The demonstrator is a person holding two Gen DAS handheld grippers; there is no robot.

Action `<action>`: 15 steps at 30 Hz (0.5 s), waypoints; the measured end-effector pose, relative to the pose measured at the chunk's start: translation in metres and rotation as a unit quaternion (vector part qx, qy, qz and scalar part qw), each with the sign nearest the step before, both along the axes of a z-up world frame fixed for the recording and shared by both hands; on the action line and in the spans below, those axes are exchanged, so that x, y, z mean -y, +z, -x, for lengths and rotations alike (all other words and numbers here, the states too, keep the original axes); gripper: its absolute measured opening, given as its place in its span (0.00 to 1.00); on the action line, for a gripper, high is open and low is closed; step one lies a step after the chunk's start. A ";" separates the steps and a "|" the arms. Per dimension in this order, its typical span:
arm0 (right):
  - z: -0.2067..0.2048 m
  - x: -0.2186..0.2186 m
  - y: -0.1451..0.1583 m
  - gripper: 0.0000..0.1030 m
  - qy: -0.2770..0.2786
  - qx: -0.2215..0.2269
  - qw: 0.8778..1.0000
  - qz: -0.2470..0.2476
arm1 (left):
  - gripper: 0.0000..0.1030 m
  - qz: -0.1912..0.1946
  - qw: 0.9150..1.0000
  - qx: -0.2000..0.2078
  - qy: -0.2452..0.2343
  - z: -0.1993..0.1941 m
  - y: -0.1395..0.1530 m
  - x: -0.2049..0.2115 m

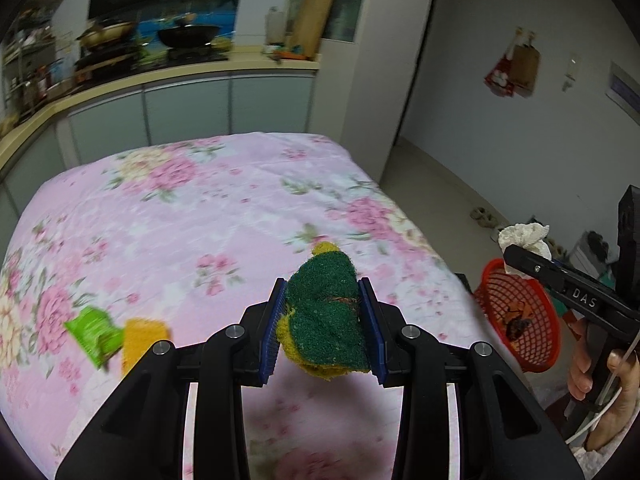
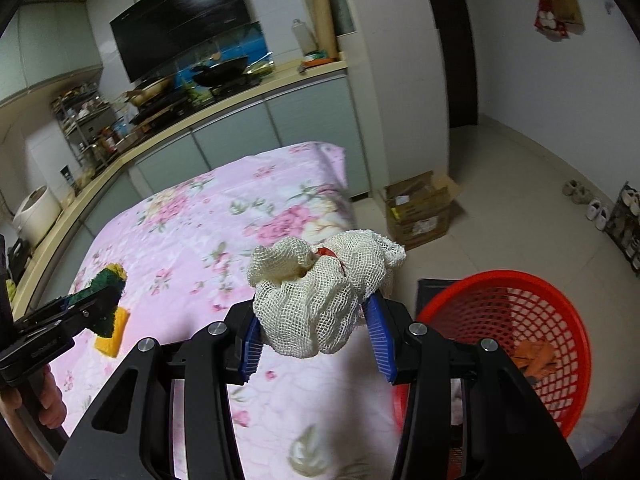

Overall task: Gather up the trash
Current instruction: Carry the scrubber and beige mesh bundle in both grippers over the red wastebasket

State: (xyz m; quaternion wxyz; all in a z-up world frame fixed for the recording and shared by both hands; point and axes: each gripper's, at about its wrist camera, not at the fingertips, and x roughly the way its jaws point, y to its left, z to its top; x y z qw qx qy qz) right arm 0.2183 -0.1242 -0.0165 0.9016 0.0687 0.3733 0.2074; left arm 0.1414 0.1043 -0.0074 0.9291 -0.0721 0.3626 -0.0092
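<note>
Aloft over the pink floral-cloth table's (image 1: pixel 168 216) right edge, the left gripper (image 1: pixel 325 318) pinches a crumpled green-and-yellow scouring sponge (image 1: pixel 326 316) while the right gripper (image 2: pixel 316 322) clamps a wadded cream mesh cloth (image 2: pixel 320 292) beside the red plastic lattice basket (image 2: pixel 560 300), whose brownish contents are indistinct.

A floral pink cloth (image 1: pixel 192 216) is covering the table. A black wok (image 2: pixel 221 69) and a golden pan (image 2: pixel 150 89) are sitting on the stove beneath a black range hood (image 2: pixel 180 32). A wooden cutting board (image 1: pixel 314 16) is leaning upright on the counter (image 1: pixel 168 70). An open cardboard box (image 2: pixel 424 210) is resting on the tiled floor (image 2: pixel 520 184). Bags (image 1: pixel 514 66) are hanging on the wall, and shoes (image 2: pixel 596 208) are lying beside a shoe rack (image 2: pixel 628 224).
</note>
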 end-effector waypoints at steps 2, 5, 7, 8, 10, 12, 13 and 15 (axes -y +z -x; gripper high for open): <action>-0.002 0.010 0.000 0.42 -0.011 -0.001 1.000 0.000 | 0.33 -0.002 1.000 0.002 -0.013 -0.006 0.002 0.011; -0.003 0.023 -0.001 0.42 -0.027 0.000 1.000 0.001 | 0.33 -0.002 0.999 0.003 -0.033 -0.016 0.005 0.027; -0.003 0.032 -0.001 0.42 -0.036 0.000 0.999 0.002 | 0.33 -0.003 0.999 0.001 -0.049 -0.023 0.005 0.039; -0.003 0.037 -0.002 0.42 -0.042 0.000 0.999 0.004 | 0.33 -0.003 0.998 -0.001 -0.058 -0.028 0.005 0.046; -0.003 0.044 -0.003 0.42 -0.049 -0.001 0.999 0.006 | 0.33 -0.003 0.998 -0.004 -0.070 -0.033 0.003 0.056; -0.004 0.054 -0.005 0.42 -0.059 -0.003 0.998 0.010 | 0.33 -0.004 0.996 -0.008 -0.085 -0.040 0.002 0.068; -0.004 0.059 -0.007 0.42 -0.065 -0.004 0.998 0.011 | 0.33 -0.002 0.996 -0.010 -0.091 -0.043 0.001 0.073; -0.004 0.067 -0.010 0.42 -0.075 -0.008 0.997 0.013 | 0.33 0.003 0.995 -0.018 -0.103 -0.050 -0.003 0.083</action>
